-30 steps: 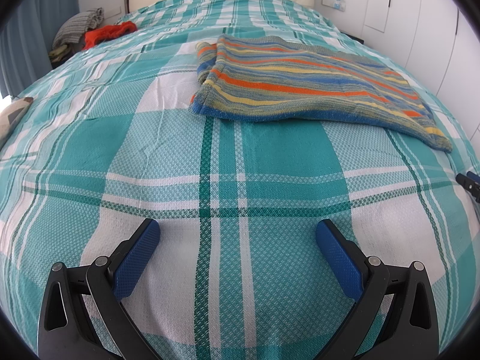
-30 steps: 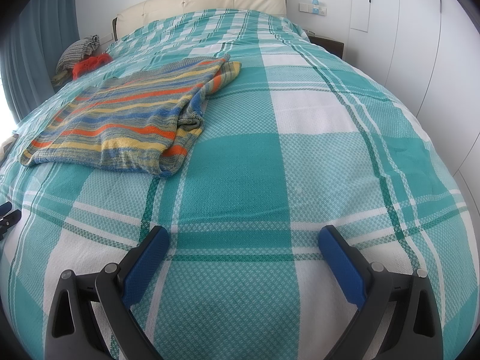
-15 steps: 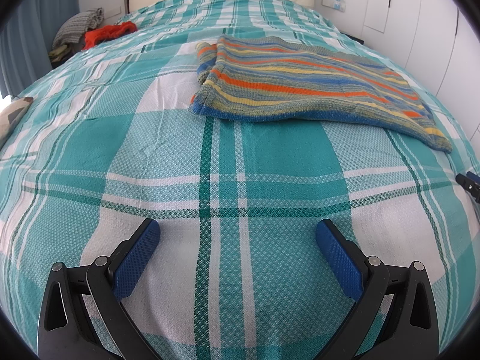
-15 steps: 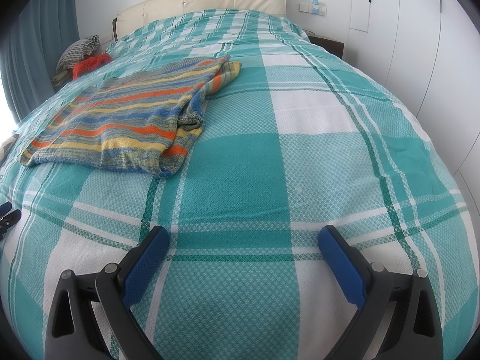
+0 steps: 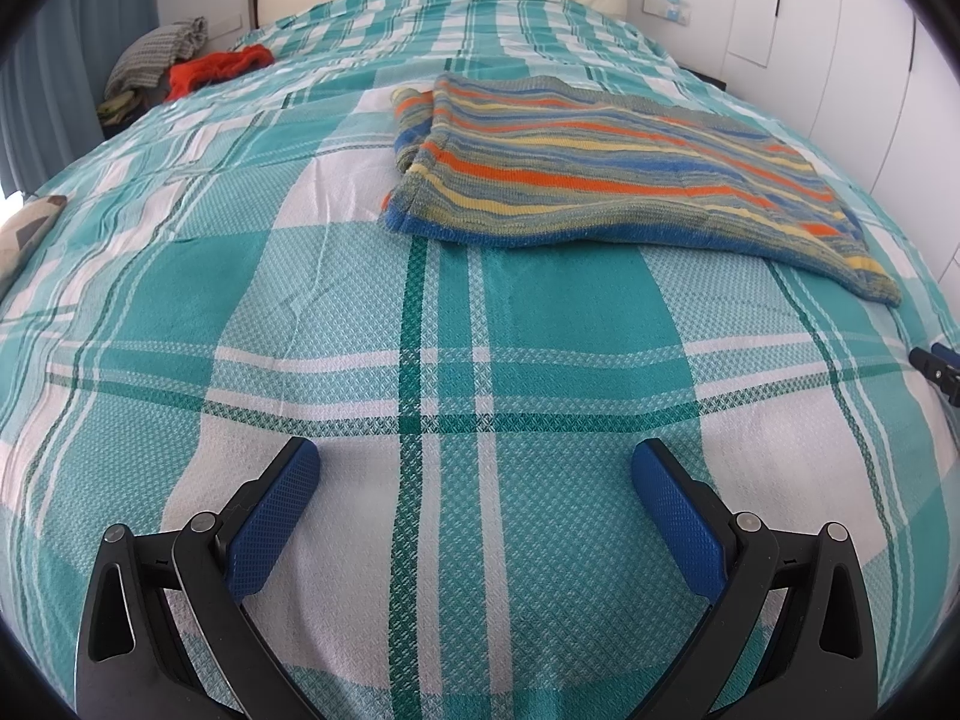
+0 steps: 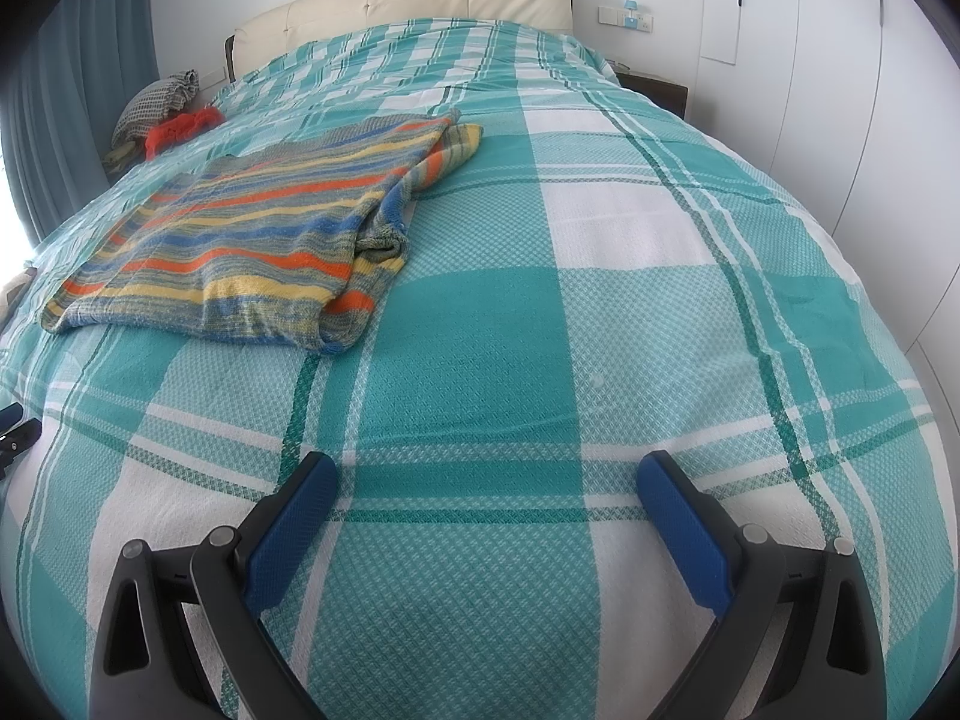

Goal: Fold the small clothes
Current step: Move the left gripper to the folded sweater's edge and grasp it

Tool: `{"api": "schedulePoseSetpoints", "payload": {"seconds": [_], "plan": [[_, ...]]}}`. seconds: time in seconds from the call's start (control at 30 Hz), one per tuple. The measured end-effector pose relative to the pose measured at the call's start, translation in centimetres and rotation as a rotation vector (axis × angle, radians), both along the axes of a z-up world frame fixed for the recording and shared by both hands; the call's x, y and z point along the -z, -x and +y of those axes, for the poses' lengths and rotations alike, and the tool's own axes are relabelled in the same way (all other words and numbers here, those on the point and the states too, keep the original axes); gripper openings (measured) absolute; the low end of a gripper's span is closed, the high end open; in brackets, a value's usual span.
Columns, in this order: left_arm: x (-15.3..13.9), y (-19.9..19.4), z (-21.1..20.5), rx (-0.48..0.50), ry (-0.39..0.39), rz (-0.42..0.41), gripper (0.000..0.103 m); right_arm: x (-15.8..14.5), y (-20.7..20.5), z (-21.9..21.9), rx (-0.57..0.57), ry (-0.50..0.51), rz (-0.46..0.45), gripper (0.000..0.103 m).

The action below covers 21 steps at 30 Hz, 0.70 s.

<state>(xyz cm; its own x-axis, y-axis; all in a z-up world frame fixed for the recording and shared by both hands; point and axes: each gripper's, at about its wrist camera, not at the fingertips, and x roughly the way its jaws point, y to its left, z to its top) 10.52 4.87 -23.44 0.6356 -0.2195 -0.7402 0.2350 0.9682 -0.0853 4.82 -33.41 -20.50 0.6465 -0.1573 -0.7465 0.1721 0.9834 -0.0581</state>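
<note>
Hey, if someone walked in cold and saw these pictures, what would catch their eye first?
Probably the striped knit sweater in orange, blue and yellow, lying flat on the teal and white plaid bedspread ahead of both tongs. Next, the bright red crumpled garment near the bed's far left corner, by the cream headboard.

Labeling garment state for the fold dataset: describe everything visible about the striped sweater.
The striped sweater looks knitted, with bands of orange, blue, yellow and grey-green. It lies flat on the plaid bedspread, already partly folded: a sleeve is tucked under one side, its cuff poking out toward the headboard. The hem faces the cameras. Only the bedspread touches it; both hand-held grippers are open and well short of it.
</note>
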Motion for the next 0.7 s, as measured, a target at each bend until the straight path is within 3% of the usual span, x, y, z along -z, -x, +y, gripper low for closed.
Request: {"api": "schedulePoseSetpoints", "payload": {"seconds": [0.17, 0.23, 0.4, 0.5, 0.53, 0.63, 0.7], "plan": [[-1.7, 2.6, -0.9, 0.046, -0.069, 0.004, 0.102, -0.4, 0.0, 0.4, 0.003, 0.036, 0.024, 0.102], [-3.0, 3.8, -2.8, 0.115, -0.072, 0.006, 0.101, -1.1, -0.5, -0.1, -0.016, -0.006, 0.060, 0.102], [-7.7, 4.2, -12.0, 0.392, -0.024, -0.109, 0.101, -4.7, -2.6, -4.1, -0.008, -0.277, -0.012, 0.101], [-8.6, 1.6, -19.2, 0.520, 0.016, -0.096, 0.101, -6.6, -6.8, -6.6, -0.002, -0.423, -0.028, 0.095], [-8.3, 0.7, -21.5, 0.548, 0.007, -0.090, 0.100, -6.7, -8.7, -7.2, -0.012, -0.477, -0.010, 0.090], [-6.7, -2.0, -27.5, 0.591, -0.046, -0.048, 0.077, -5.6, -14.4, -8.4, -0.032, -0.631, 0.102, 0.074], [-5.7, -3.2, -29.8, 0.608, -0.071, -0.026, 0.074, -4.6, -17.6, -8.3, -0.038, -0.674, 0.175, 0.071]]}}
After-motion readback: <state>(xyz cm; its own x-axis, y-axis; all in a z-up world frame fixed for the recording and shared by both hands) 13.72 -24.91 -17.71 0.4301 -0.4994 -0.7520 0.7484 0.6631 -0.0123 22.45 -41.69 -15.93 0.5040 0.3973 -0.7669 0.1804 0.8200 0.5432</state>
